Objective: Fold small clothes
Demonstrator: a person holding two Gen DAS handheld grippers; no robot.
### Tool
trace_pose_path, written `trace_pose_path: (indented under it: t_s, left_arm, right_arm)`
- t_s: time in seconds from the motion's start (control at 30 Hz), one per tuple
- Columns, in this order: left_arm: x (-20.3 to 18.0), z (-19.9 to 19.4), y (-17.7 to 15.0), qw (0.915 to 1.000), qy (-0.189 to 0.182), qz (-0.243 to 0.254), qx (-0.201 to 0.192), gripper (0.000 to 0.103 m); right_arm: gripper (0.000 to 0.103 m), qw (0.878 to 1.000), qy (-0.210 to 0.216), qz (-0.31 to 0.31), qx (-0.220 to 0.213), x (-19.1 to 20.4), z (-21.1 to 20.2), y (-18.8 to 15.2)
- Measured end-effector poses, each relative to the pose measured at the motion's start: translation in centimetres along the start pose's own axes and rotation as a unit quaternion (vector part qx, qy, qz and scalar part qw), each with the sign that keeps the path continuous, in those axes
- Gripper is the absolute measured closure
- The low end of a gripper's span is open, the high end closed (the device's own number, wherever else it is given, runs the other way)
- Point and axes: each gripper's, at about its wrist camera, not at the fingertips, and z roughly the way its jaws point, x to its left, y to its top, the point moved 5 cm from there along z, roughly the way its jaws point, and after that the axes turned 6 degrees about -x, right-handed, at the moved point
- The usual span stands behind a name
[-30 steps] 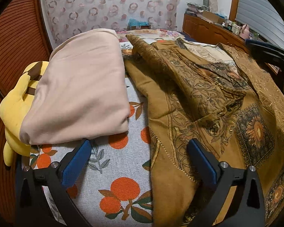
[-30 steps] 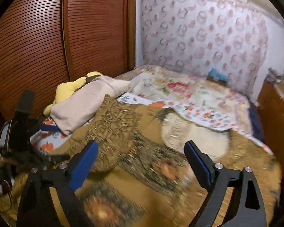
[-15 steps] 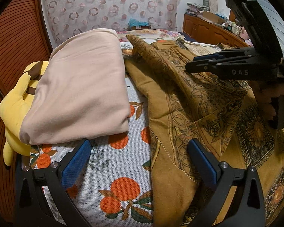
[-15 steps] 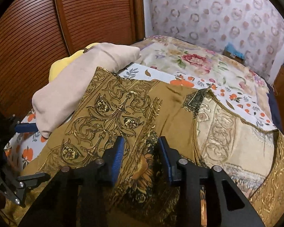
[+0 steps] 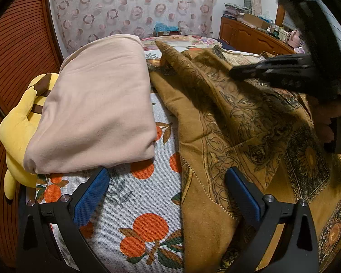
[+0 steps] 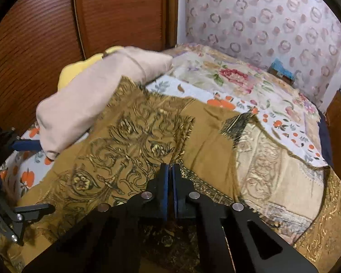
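A brown garment with gold and black ornament (image 5: 250, 122) (image 6: 147, 132) lies crumpled on the bed. My right gripper (image 6: 169, 168) is shut on a fold of this garment near its middle; it shows in the left wrist view (image 5: 272, 70) as a black tool at the upper right. My left gripper (image 5: 166, 191) is open and empty, low over the orange-print sheet (image 5: 143, 204), its right finger beside the garment's left edge. It shows at the left edge of the right wrist view (image 6: 22, 182).
A folded pink cloth (image 5: 97, 109) (image 6: 91, 95) lies on a yellow plush toy (image 5: 18, 122) at the left. A wooden wardrobe (image 6: 56, 22) stands behind. A wooden dresser (image 5: 257, 36) is at the far right. A floral blanket (image 6: 234, 77) covers the far bed.
My right gripper came down over the garment and closed from wide open to shut on a fold of it. My left gripper has stayed still and open.
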Motion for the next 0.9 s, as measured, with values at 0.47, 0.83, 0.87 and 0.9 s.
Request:
trace_pose_path:
  t_s: [0.47,0.83,0.87,0.9]
  left_arm:
    - [0.0,0.0,0.0,1.0000,0.000,0.000,0.000,0.001]
    - [0.0,0.0,0.0,1.0000,0.000,0.000,0.000,0.000]
    - [0.0,0.0,0.0,1.0000,0.000,0.000,0.000,0.000]
    - [0.0,0.0,0.0,1.0000,0.000,0.000,0.000,0.000]
  right_arm:
    - [0.101,0.997,-0.068,0.017,-0.039,0.3,-4.1,-1.2]
    - [0.101,0.997,-0.066,0.044,-0.008,0.8,-5.5,-3.0]
    - [0.100,0.997,-0.068,0.048,-0.007,0.5,-5.7,-3.2]
    - [0.095,0.996,-0.073,0.049,-0.007,0.3,-6.0,-3.4]
